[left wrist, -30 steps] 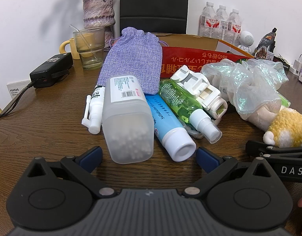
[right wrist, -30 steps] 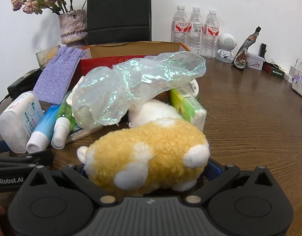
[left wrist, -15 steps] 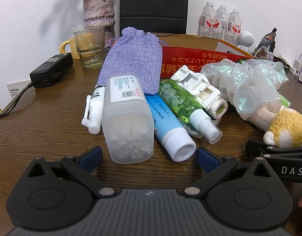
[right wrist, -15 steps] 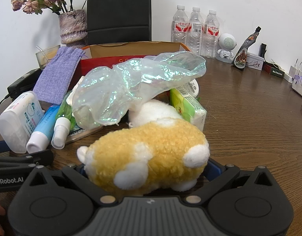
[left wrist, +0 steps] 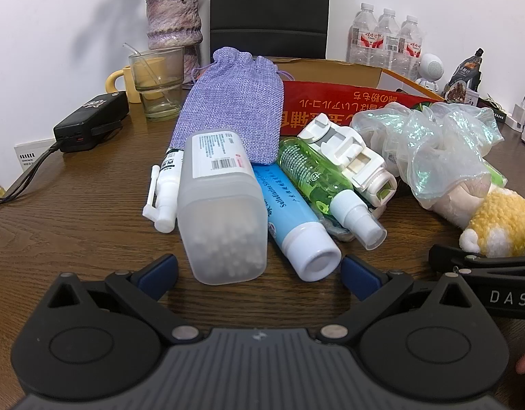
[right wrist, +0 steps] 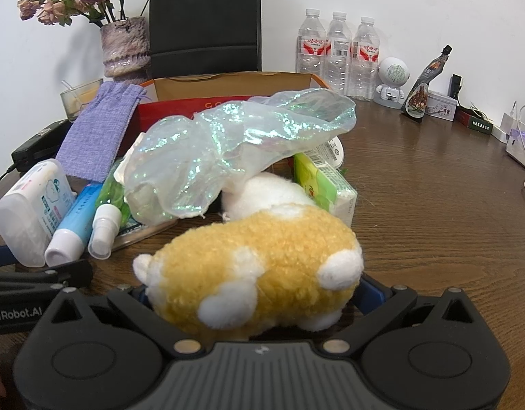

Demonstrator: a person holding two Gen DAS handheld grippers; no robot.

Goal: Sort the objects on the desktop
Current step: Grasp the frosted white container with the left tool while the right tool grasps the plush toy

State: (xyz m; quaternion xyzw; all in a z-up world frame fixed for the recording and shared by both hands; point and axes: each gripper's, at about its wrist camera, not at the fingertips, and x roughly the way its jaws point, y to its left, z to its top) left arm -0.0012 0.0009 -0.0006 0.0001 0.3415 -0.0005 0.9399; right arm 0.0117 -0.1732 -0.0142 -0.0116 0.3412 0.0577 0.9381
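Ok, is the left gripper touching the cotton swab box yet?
Apart. In the left wrist view the left gripper is open, and brown table shows between each blue fingertip and the cotton swab box, whose near end lies between them.

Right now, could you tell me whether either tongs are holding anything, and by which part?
The left tongs are open and hold nothing. The right tongs straddle the yellow plush toy at its body's near end; whether they grip it cannot be told.

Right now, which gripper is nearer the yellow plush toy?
Right. The right gripper has the yellow plush toy between its open fingers. The left gripper sits off to the toy's left, facing the cotton swab box.
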